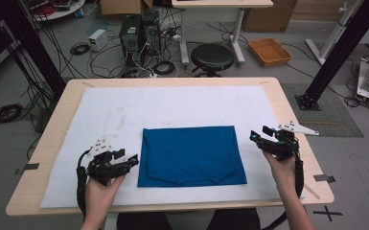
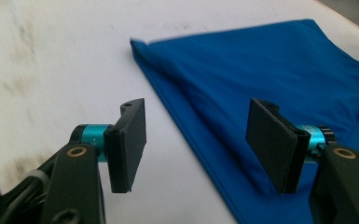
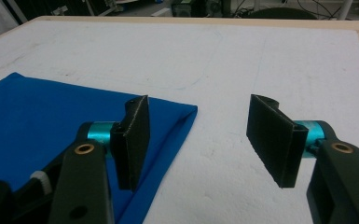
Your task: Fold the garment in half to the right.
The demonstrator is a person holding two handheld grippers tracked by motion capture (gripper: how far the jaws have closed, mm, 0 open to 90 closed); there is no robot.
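Folded blue cloth (image 1: 191,155) lies flat at the middle of the white mat (image 1: 124,110) on the desk (image 1: 287,103), long axis running left to right. Left gripper (image 1: 132,159) and right gripper (image 1: 255,135) flank its short edges, jaws apart, holding nothing.

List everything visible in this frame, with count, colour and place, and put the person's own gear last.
folded cloth: 1, blue, flat at the middle of the mat's near half
mat: 1, white, covers most of the tabletop
table: 1, light wood, bears the mat
stool: 1, black, on the floor beyond the table
tray: 1, orange, on the floor to the stool's right
computer towers: 2, black, on the floor beyond the table among cables
left gripper: 1, black, open, at the cloth's left edge
right gripper: 1, black, open, at the cloth's right edge
hands: 2, one holds each gripper
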